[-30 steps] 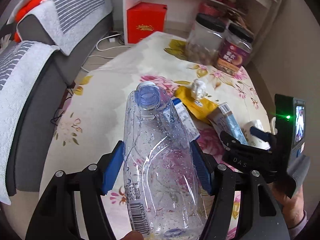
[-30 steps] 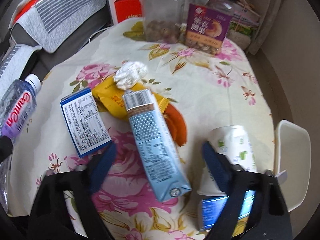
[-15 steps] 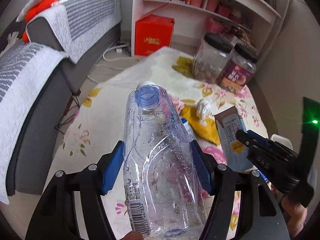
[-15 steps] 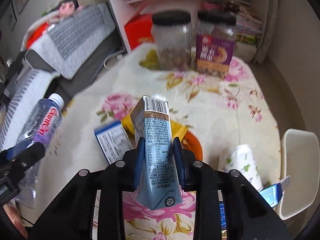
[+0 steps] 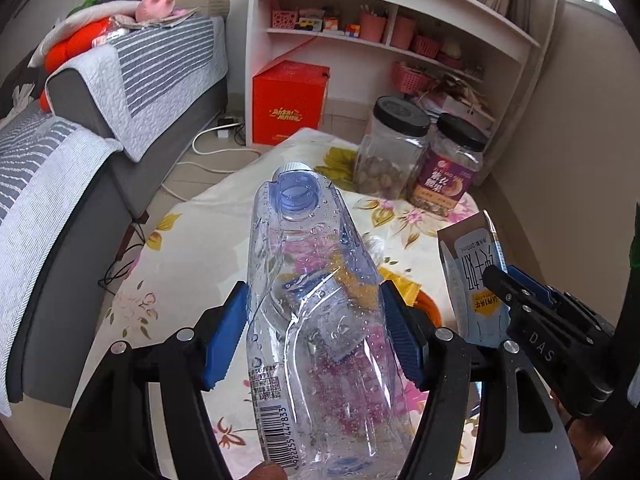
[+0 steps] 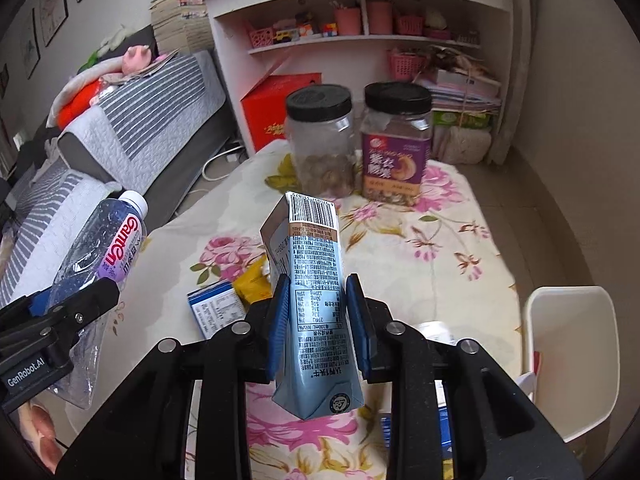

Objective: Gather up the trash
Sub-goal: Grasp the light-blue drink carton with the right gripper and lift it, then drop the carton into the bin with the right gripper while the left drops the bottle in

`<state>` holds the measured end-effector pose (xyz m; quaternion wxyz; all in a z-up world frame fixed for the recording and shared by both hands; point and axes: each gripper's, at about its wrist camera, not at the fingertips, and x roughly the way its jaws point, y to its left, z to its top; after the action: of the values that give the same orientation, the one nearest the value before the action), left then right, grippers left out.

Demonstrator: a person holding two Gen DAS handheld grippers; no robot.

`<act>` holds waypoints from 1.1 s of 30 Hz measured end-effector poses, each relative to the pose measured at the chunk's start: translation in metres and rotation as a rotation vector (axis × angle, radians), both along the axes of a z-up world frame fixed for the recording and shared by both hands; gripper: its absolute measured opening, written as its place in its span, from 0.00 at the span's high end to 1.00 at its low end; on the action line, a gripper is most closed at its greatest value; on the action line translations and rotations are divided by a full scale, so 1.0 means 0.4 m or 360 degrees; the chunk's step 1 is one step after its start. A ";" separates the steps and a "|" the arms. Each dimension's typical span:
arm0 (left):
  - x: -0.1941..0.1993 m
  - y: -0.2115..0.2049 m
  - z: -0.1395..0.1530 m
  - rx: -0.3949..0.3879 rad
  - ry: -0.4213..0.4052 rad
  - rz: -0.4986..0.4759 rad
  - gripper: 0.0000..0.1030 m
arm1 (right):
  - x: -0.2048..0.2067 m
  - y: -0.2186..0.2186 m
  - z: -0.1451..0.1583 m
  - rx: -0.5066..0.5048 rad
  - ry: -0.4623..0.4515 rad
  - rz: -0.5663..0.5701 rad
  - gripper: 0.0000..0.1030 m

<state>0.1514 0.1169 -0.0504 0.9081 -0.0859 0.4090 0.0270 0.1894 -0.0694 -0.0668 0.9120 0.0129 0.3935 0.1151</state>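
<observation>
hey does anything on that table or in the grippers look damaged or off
Yes. The clear plastic bottle in the left hand-held gripper is dented and crumpled. A yellow wrapper and small blue box lie loose on the flowered tablecloth.

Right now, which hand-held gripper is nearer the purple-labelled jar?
Right. The right hand-held gripper, holding the blue carton, faces the purple-labelled jar; the left hand-held gripper sits farther left.

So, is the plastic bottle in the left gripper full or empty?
Almost empty. The plastic bottle is crushed and see-through, with only droplets on its inner wall; the flowered tablecloth shows through it.
</observation>
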 end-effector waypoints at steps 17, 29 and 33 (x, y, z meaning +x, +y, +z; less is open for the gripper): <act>0.014 -0.152 0.011 -0.0022 -0.0070 -0.0123 0.37 | -0.027 -0.198 0.052 -0.0011 -0.0097 -0.0259 0.74; 0.018 -0.282 0.007 -0.0020 -0.0085 -0.0273 0.37 | -0.037 -0.382 0.063 0.0002 -0.0098 -0.0513 0.74; 0.018 -0.338 0.007 0.0001 -0.0087 -0.0341 0.37 | -0.037 -0.456 0.060 0.0012 -0.0076 -0.0622 0.74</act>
<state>0.1587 -0.0182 -0.0474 0.9166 -0.0420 0.3909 -0.0723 0.1746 -0.2518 -0.0427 0.9260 0.0896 0.3613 -0.0624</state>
